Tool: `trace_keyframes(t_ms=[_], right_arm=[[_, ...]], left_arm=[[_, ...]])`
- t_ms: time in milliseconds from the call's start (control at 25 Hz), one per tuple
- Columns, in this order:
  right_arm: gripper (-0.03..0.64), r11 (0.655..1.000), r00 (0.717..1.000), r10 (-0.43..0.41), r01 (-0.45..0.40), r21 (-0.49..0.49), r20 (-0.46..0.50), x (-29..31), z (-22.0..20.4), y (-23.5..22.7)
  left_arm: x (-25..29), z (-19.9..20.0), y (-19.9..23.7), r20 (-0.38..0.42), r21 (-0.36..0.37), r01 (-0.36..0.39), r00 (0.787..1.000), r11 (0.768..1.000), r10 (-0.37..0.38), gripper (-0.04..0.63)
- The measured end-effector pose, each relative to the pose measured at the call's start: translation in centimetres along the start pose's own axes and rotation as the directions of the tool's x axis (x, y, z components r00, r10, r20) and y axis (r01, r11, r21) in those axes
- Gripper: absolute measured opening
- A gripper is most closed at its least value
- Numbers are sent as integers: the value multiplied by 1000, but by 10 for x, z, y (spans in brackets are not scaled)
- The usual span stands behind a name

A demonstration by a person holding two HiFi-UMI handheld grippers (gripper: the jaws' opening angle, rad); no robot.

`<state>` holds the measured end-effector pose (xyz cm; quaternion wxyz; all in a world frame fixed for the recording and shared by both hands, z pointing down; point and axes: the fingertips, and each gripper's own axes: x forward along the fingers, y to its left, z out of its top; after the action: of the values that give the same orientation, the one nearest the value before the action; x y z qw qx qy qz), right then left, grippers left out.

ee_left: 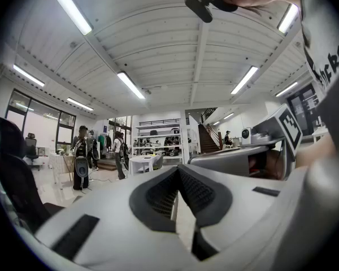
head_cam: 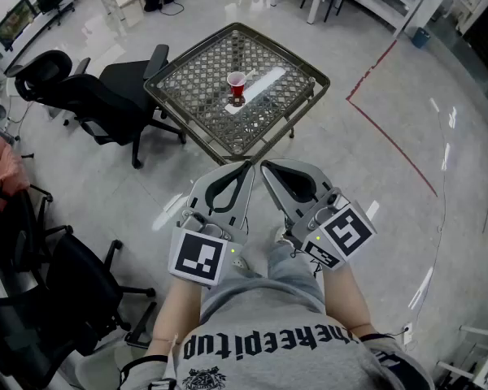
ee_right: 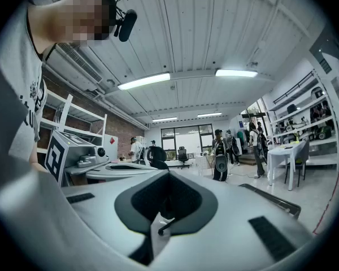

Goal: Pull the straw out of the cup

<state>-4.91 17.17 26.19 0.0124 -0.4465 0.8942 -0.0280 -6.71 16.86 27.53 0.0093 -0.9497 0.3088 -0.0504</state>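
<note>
A red cup (head_cam: 237, 84) stands near the middle of a metal mesh table (head_cam: 197, 65), well ahead of me. A pale straw (head_cam: 246, 75) seems to lean out of it to the right, too small to see clearly. My left gripper (head_cam: 248, 166) and right gripper (head_cam: 263, 166) are held side by side close to my body, short of the table, tips almost touching. Both are shut with nothing between the jaws. The left gripper view shows its dark pads (ee_left: 199, 192) pressed together, and the right gripper view shows its own pads (ee_right: 186, 199) meeting the same way.
A white strip (head_cam: 259, 88) lies on the table beside the cup. Black office chairs stand at the left (head_cam: 106, 92) and lower left (head_cam: 41, 299). A red tape line (head_cam: 390, 132) crosses the shiny floor at the right. Several people stand far off by shelves (ee_left: 85, 151).
</note>
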Motion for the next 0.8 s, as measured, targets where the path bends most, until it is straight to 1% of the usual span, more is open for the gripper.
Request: trace_keyframes(t_ms=[200, 400, 800], right_arm=[[-5, 1000, 1000, 5, -5, 0, -2, 0, -1, 5], [-5, 1000, 1000, 18, -18, -2, -4, -1, -1, 1], [-3, 999, 999, 49, -48, 15, -14, -6, -3, -27]], left_arm=[[-5, -2, 0, 2, -10, -4, 1000, 1000, 4, 28], [0, -1, 0, 6, -17, -15, 1000, 1000, 16, 28], [30, 1, -5, 6, -26, -40, 999, 999, 40, 28]])
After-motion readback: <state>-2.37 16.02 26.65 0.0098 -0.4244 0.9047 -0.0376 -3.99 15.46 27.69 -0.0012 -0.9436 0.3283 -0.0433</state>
